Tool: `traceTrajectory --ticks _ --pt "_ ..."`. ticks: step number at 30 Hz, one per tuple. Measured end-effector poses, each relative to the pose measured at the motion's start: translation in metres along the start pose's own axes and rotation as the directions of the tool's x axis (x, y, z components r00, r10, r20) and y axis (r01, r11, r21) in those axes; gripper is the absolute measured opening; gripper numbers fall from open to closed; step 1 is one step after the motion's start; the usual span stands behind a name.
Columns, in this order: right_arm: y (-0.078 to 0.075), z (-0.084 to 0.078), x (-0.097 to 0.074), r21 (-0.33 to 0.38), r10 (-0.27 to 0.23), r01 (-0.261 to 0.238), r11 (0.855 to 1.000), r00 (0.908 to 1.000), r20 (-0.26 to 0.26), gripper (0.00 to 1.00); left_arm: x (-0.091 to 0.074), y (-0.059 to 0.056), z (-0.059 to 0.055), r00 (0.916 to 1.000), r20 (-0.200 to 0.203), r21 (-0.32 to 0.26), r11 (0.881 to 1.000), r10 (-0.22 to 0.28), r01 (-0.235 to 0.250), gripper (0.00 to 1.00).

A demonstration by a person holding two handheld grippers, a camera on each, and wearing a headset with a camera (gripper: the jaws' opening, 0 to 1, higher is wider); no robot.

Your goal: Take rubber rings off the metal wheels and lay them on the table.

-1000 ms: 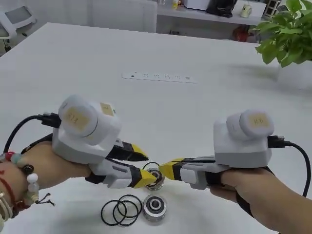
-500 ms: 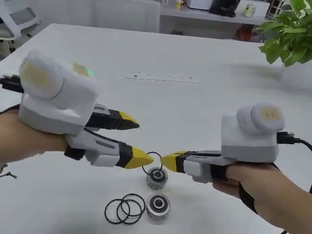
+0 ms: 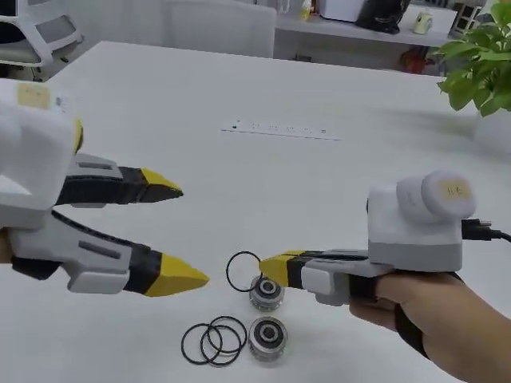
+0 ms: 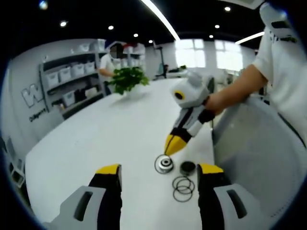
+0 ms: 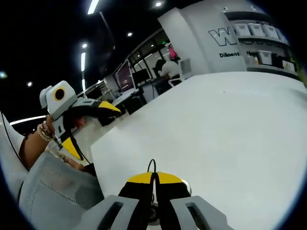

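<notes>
Two metal wheels stand near the table's front edge, one (image 3: 266,294) just under my right gripper's tips and one (image 3: 267,336) closer to me. My right gripper (image 3: 268,268) is shut on a thin black rubber ring (image 3: 242,271), whose loop stands upright at the left of the upper wheel. Several loose rings (image 3: 213,341) lie flat beside the nearer wheel. My left gripper (image 3: 181,236) hovers open to the left, apart from the wheels, nothing between its fingers. In the left gripper view the wheels (image 4: 166,164) (image 4: 187,167) and loose rings (image 4: 183,187) lie ahead. The held ring (image 5: 151,166) pokes up from the right gripper (image 5: 153,179).
A white power strip (image 3: 279,129) lies across the middle of the table. A green plant (image 3: 481,73) stands at the far right edge. An office chair (image 3: 36,32) sits beyond the table's far left corner, and shelves line the back wall.
My left gripper has lifted off the upper wheel and drawn back to the left with its jaws wide. The right gripper has stayed at the wheel with the ring pinched.
</notes>
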State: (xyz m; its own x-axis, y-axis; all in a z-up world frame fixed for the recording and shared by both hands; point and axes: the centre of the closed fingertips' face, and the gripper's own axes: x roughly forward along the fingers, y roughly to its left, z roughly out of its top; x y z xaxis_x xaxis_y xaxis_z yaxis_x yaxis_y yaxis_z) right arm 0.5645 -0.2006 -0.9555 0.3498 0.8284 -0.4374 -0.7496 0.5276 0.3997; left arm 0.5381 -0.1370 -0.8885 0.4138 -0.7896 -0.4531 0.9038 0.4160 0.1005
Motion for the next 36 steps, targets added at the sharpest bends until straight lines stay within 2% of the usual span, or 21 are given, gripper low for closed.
traceTrajectory --ticks 4,7,12,17,22,26,31,36 --pt "0.007 -0.003 0.002 -0.011 0.017 -0.017 1.0 0.9998 -0.012 0.0 -0.014 -0.001 -0.012 0.9991 -0.004 -0.032 0.999 0.043 -0.043 0.63" --pt "0.012 -0.006 0.004 -0.014 0.038 -0.038 0.999 0.999 -0.023 0.0 -0.023 -0.002 -0.024 0.997 -0.013 -0.071 0.995 0.076 -0.076 0.66" --pt "0.022 -0.015 0.009 -0.033 0.069 -0.071 0.997 0.9959 -0.059 0.0 -0.036 -0.004 -0.04 0.9933 -0.031 -0.105 0.988 0.111 -0.114 0.7" --pt "0.03 -0.024 0.013 -0.04 0.101 -0.105 0.994 0.9909 -0.089 0.0 -0.048 -0.005 -0.052 0.9882 -0.034 -0.146 0.977 0.15 -0.153 0.71" --pt "0.036 -0.034 0.016 -0.056 0.113 -0.121 0.991 0.9861 -0.121 0.0 -0.062 -0.005 -0.077 0.9793 -0.064 -0.21 0.957 0.192 -0.201 0.72" --pt "0.039 -0.037 0.018 -0.041 0.133 -0.139 0.989 0.983 -0.127 0.0 -0.068 -0.01 -0.091 0.9764 -0.087 -0.226 0.951 0.198 -0.213 0.72" --pt "0.038 -0.039 0.02 -0.007 0.138 -0.14 0.99 0.9837 -0.116 0.0 -0.074 -0.008 -0.095 0.9702 -0.082 -0.258 0.935 0.228 -0.242 0.73" --pt "0.038 -0.044 0.022 0.013 0.135 -0.135 0.991 0.9822 -0.13 0.0 -0.076 -0.006 -0.096 0.9658 -0.072 -0.278 0.925 0.249 -0.259 0.73"
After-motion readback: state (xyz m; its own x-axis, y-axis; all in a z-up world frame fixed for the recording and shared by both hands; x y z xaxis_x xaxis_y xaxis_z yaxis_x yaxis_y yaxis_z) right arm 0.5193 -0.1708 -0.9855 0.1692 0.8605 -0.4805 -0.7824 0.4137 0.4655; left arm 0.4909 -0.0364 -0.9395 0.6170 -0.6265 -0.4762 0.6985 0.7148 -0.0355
